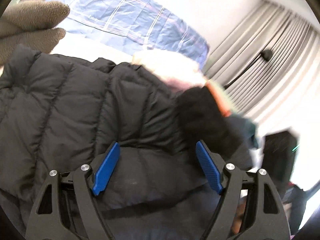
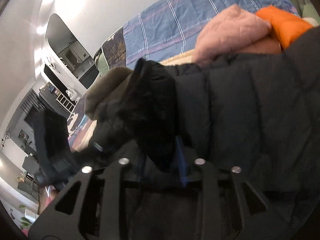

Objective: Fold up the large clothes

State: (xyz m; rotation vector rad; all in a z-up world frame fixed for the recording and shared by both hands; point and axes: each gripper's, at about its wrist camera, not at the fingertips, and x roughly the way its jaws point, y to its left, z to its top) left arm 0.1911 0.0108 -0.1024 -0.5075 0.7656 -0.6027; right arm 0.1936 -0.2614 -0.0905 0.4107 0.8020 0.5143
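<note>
I am holding my left gripper wide apart over the black puffer jacket on the bed — nothing pinched. My right gripper is clamping its dark cuff at twelve o'clock — folding is barely underway.

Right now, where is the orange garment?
In the right wrist view, the orange garment lies at the upper right, beside the pink garment and just behind the black jacket.
</note>
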